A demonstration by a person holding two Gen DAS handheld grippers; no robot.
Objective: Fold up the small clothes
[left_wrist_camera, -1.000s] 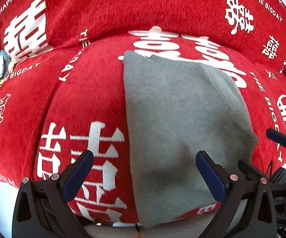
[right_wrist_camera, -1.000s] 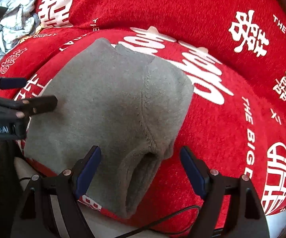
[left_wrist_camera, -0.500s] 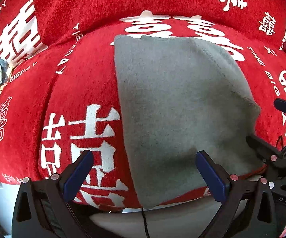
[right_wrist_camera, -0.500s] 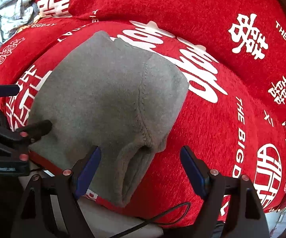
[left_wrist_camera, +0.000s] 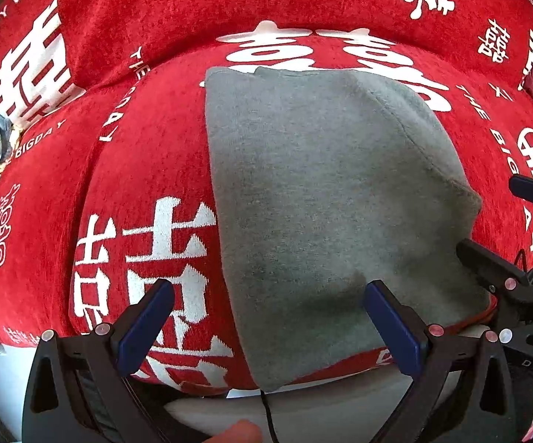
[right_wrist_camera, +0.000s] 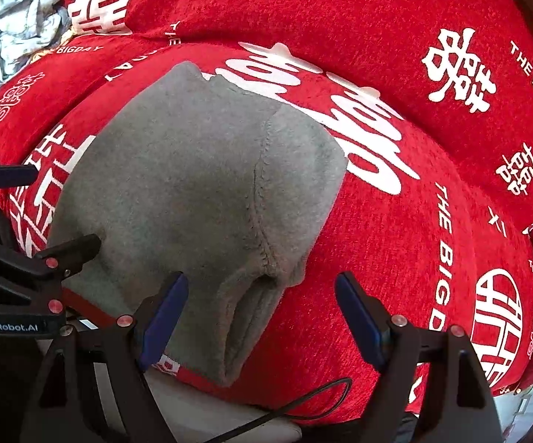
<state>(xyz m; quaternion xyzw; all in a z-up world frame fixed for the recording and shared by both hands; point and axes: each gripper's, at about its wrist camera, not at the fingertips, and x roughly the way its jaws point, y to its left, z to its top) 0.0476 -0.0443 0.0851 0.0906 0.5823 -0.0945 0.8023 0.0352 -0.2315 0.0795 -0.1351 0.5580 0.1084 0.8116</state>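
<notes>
Covering the whole seat, the red cushion cover (left_wrist_camera: pixel 155 170) with its white lettering runs from six o'clock up to twelve in both wrist views. On it lies the grey garment (left_wrist_camera: pixel 321 199), already doubled over, its long axis running from the near cushion edge at six o'clock toward twelve, the near hem hanging just over the edge. A crumpled pale cloth (right_wrist_camera: pixel 26 26) sits well apart at ten o'clock. The left gripper (left_wrist_camera: pixel 266 325) hangs with fingers spread and nothing between them, straddling the garment's straight left edge. The right gripper (right_wrist_camera: pixel 259 317) is likewise spread and empty, its gap over the bulging seam end at the hem. Neither looks clearly nearer; I judge the next fold runs along that axis, near hem carried toward twelve.
</notes>
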